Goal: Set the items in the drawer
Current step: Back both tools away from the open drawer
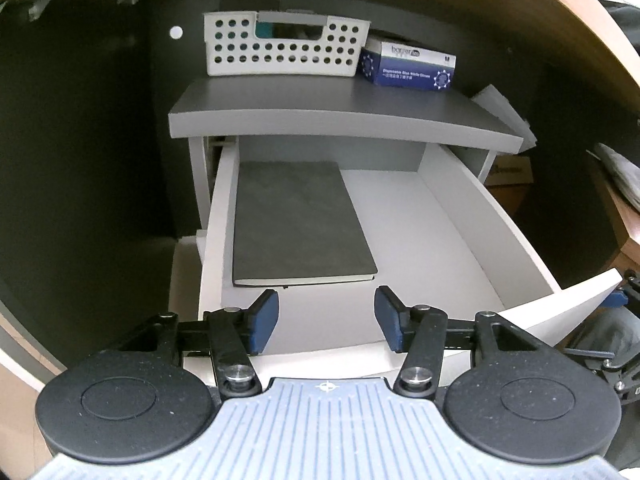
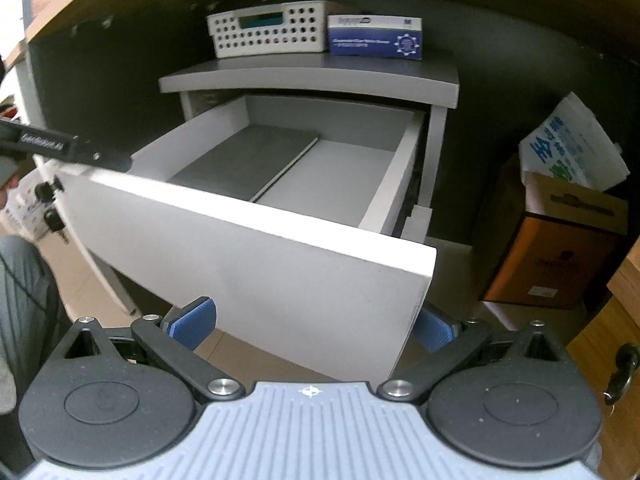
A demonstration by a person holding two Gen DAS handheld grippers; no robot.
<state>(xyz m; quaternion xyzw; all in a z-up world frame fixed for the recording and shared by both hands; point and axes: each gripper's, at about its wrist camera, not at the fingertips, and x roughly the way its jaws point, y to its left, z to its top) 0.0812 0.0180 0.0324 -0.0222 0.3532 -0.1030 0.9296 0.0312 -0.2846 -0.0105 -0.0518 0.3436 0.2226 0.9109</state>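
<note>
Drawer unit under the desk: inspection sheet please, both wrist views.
Surface: grey cabinet top holds two items; the white drawer below is pulled open.
Job's things: dark grey notebook lies flat along the drawer's left side; the right side of the floor is bare.
Clutter: perforated white basket and blue glove box stand side by side on the cabinet top.
Grippers: left gripper open, empty, over the drawer's front edge; right gripper open, its fingers on either side of the drawer front.
Cables: nothing seen.
Surroundings: brown carton and printed bag right of the cabinet; dark panel behind.
</note>
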